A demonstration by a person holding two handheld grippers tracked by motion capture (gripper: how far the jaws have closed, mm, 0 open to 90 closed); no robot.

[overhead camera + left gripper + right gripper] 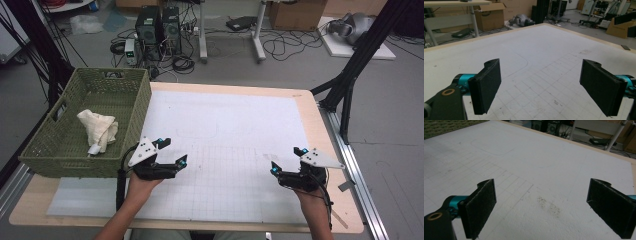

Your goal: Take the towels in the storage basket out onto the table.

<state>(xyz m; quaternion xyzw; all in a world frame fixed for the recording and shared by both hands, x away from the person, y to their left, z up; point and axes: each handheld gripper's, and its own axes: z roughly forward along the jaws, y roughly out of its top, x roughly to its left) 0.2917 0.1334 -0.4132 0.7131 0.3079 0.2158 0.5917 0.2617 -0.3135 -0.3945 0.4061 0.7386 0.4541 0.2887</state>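
Note:
A cream cloth (pixel 98 130) lies crumpled inside the green woven basket (pixel 132 96) at the table's left. My left gripper (pixel 173 152) hovers just right of the basket's near corner, held in a hand, jaws wide apart with nothing between them. In the left gripper view its gripper (pixel 544 87) frames only the white gridded mat (pixel 544 50). My right gripper (pixel 288 160) sits over the mat near the right front, open and empty. The right gripper view has its gripper (pixel 544 210) spread wide over bare mat.
The white mat (pixel 230 130) covers most of the wooden table (pixel 310 100). A dark smudge (pixel 549 206) marks the mat between the right jaws. Computers and cables (pixel 157 30) crowd the floor beyond the far edge. A black frame leg (pixel 360 50) stands at the right.

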